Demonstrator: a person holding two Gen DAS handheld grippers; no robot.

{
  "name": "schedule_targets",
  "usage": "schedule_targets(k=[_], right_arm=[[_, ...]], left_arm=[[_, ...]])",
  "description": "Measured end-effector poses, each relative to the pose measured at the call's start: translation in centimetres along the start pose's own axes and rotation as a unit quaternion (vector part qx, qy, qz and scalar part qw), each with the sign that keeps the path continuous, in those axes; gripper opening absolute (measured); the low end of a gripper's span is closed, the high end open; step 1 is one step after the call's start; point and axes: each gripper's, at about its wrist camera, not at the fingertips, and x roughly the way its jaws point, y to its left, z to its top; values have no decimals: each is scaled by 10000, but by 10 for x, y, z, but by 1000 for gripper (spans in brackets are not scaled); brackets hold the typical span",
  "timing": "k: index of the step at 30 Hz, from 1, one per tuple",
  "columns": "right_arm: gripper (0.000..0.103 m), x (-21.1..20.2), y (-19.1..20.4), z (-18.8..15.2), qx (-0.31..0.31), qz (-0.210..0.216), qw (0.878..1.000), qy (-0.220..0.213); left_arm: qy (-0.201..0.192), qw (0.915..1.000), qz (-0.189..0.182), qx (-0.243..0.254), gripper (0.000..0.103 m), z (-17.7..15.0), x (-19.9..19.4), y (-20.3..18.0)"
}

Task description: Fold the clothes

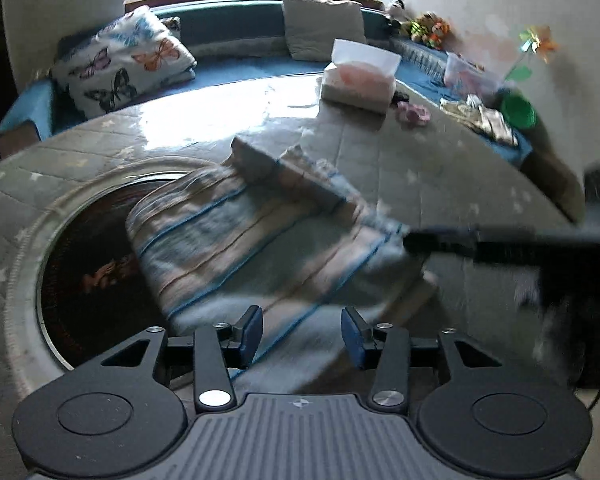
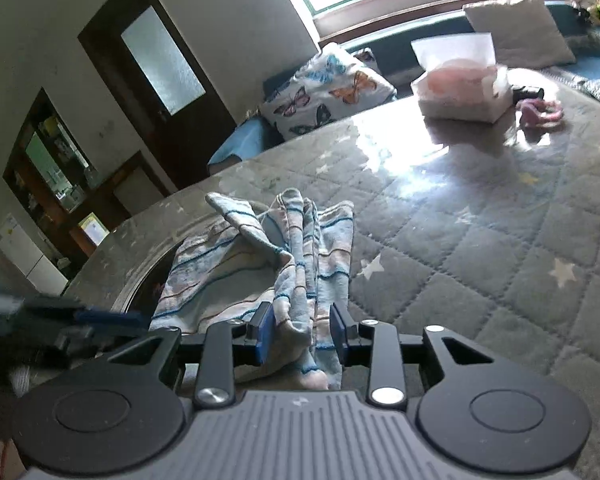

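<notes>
A striped blue, grey and peach garment (image 1: 260,240) lies on the quilted grey table cover, partly over a round dark inset. My left gripper (image 1: 302,336) is open just above the garment's near edge, with nothing between its blue pads. My right gripper (image 2: 302,332) has its pads on either side of a bunched fold of the same garment (image 2: 300,264), with a gap still showing, so it is open around the cloth. The right gripper also shows in the left wrist view (image 1: 440,238) at the garment's right edge. The left gripper shows blurred in the right wrist view (image 2: 96,316).
A round dark inset (image 1: 88,276) with a pale rim sits in the table at left. A tissue box (image 1: 360,84) and a pink item (image 1: 414,114) stand at the far side. A green cup (image 1: 518,110) and clutter are at far right. A bench with cushions (image 1: 124,60) runs behind.
</notes>
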Motion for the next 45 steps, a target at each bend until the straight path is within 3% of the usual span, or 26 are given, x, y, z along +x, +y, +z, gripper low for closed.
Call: schedule_targets(k=[2, 5, 10, 12, 16, 19, 23, 28, 36, 40, 42, 45], right_arm=[[31, 5, 0, 1, 11, -1, 10000, 83], [18, 7, 3, 0, 30, -32, 9998, 184], [10, 0, 14, 4, -63, -78, 9998, 161], [8, -3, 20, 6, -143, -98, 9997, 145], [7, -8, 29, 8, -233, -132, 9996, 131], [7, -18, 33, 6, -260, -115, 9996, 50], [7, -28, 30, -8, -121, -102, 9999, 68], [13, -13, 17, -29, 49, -285, 9986, 436], [18, -19, 43, 13, -807, -414, 9959, -46], [19, 9, 57, 30, -1025, -319, 9942, 29], [34, 27, 59, 34, -1102, -478, 9928, 39], [40, 47, 58, 41, -1291, -863, 9878, -74]], left_arm=[[-4, 9998, 62, 201, 47, -10, 0, -3], [-1, 9988, 185, 449, 47, -22, 6, -7], [-176, 9930, 401, 1096, 46, -35, 9, -20], [-217, 9912, 455, 1228, 39, -37, 11, -21], [-299, 9900, 472, 1299, 12, -40, 8, -21], [-493, 9882, 456, 1374, 7, -43, -5, -21], [-505, 9875, 364, 1446, 7, -53, -9, -20], [-331, 9881, 305, 1470, 8, -62, -5, -18], [-652, 9911, 145, 1156, 11, -53, -29, -6], [-682, 9932, 340, 880, 29, -47, -25, 5], [-653, 9943, 395, 748, 30, -45, -22, 11], [-669, 9949, 444, 606, 41, -42, -19, 19]])
